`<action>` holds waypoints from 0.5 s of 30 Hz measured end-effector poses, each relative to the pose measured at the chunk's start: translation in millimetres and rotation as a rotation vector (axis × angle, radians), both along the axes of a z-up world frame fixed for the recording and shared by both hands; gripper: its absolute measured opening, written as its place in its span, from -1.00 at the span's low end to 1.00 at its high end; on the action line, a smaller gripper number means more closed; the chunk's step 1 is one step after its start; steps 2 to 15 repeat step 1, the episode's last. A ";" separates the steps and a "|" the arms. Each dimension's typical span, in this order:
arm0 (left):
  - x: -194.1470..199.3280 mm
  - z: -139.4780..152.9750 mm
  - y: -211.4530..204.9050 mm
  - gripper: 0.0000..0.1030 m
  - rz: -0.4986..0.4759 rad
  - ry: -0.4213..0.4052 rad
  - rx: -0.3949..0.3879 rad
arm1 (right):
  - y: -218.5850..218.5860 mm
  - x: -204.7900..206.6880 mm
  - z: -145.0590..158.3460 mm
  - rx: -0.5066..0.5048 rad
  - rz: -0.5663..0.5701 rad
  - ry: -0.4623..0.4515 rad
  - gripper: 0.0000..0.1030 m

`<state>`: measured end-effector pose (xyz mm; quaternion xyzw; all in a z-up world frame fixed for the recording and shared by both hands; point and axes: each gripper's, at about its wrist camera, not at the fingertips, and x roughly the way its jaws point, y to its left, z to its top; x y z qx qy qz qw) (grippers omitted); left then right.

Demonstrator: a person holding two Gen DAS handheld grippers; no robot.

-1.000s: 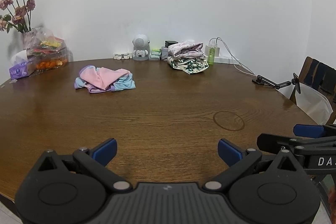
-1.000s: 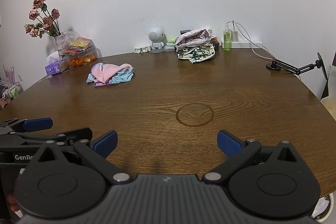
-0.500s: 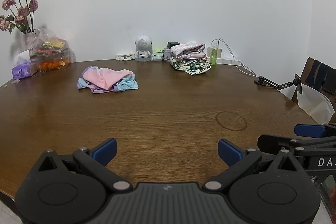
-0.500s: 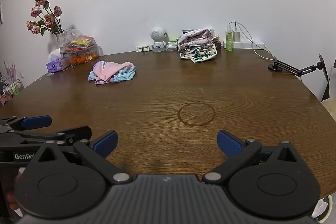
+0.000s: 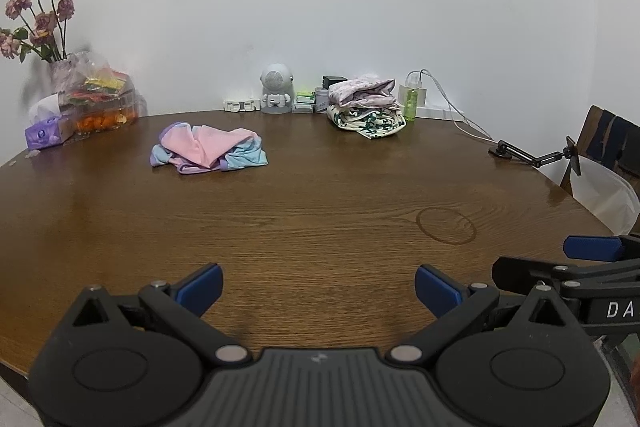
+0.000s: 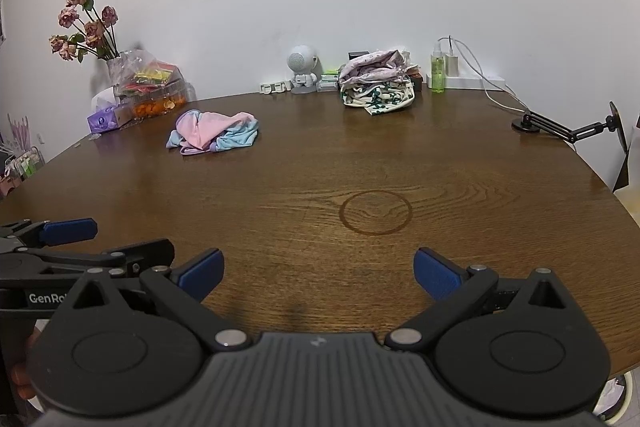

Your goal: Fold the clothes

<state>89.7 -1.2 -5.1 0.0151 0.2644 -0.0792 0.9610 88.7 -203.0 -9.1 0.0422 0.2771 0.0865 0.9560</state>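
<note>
Left wrist: bare table (image 5: 320,211) before crumpled garment (image 5: 208,149).

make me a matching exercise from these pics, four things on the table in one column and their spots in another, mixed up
Things:
1. crumpled pink and blue garment
2. folded clothes pile
3. purple tissue box
4. green bottle

Places:
A. far left edge, below the flowers
B. at the wall, just right of the folded pile
C. alone on bare wood, left of centre
D. back of the table, right of the white robot figurine

Pairs: 1-C, 2-D, 3-A, 4-B
</note>
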 end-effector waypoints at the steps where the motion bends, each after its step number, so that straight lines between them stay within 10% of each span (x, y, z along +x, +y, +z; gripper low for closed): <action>1: -0.2 -0.4 -0.8 0.99 0.002 -0.001 0.004 | -0.1 0.1 -0.5 -0.001 -0.001 0.001 0.99; 15: -0.2 -0.4 -0.8 0.99 0.002 -0.001 0.004 | -0.1 0.1 -0.5 -0.001 -0.001 0.001 0.99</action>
